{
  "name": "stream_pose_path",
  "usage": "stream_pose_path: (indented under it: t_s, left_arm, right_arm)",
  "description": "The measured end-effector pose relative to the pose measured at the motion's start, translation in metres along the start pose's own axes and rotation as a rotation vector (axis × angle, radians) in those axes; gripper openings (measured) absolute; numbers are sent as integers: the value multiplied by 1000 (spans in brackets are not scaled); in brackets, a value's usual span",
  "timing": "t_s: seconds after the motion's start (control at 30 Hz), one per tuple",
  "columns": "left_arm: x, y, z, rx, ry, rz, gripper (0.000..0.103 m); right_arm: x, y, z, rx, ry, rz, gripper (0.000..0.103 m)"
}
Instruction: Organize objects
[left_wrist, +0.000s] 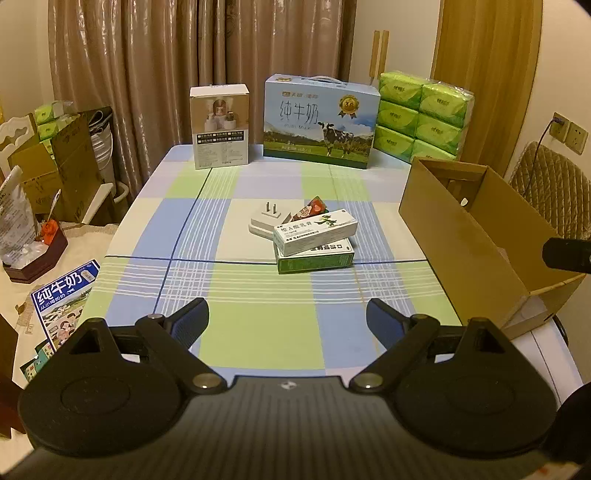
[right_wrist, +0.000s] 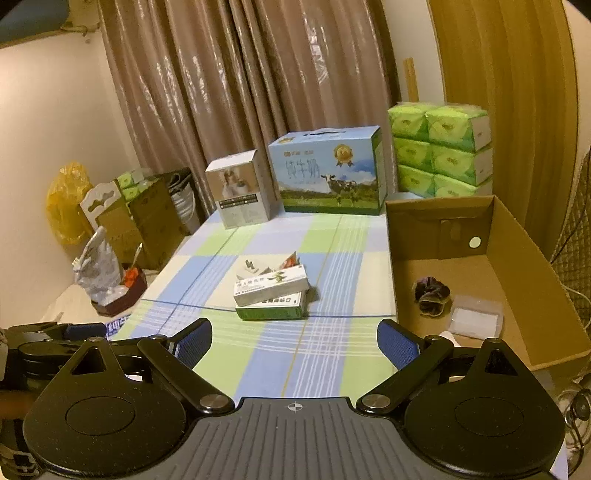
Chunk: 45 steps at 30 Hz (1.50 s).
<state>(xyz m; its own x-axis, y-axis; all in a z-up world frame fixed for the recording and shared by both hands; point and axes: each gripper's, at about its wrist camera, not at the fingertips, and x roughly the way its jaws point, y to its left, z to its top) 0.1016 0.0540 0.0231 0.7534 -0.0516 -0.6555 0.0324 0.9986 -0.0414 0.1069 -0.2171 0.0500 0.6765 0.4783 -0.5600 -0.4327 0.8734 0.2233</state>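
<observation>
On the checked tablecloth (left_wrist: 258, 321) sits a small pile. A white medicine box (left_wrist: 316, 232) (right_wrist: 271, 286) lies across a green box (left_wrist: 314, 260) (right_wrist: 271, 311). Behind them are a white plug adapter (left_wrist: 266, 219) (right_wrist: 251, 269) and an orange sachet (left_wrist: 314, 206) (right_wrist: 290, 260). My left gripper (left_wrist: 286, 317) hovers over the near part of the table, open and empty, well short of the pile. My right gripper (right_wrist: 295, 339) is also open and empty, near the cardboard box (right_wrist: 524, 258) (left_wrist: 461, 236). In that box lie a dark scrunchie (right_wrist: 431, 295) and a clear plastic case (right_wrist: 474, 317).
Along the table's far edge stand a white product box (left_wrist: 221, 127), a blue milk carton (left_wrist: 319, 122) and stacked green tissue packs (left_wrist: 421, 114). Cartons, bags and a milk flyer (left_wrist: 61, 299) crowd the left side. A quilted chair (left_wrist: 554, 192) is behind the cardboard box.
</observation>
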Motion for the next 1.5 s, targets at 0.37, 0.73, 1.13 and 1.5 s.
stream_pose_path:
  t_s: [0.37,0.73,1.13,1.5]
  left_arm:
    - [12,9,-5,-3,22,-3,90]
    - [25,21,-3,12,32,-14,90]
    - [72,31,9,111,74,-43,90]
    - [120,26,17,172,118,-68,90]
  right_arm:
    - [20,10,-4,-28,25,10,94]
    - [50,23,-7,-79,48,32,94]
    - [115,20,-8,-101,99,44,93]
    - [172,7,-8,-105,158,25,93]
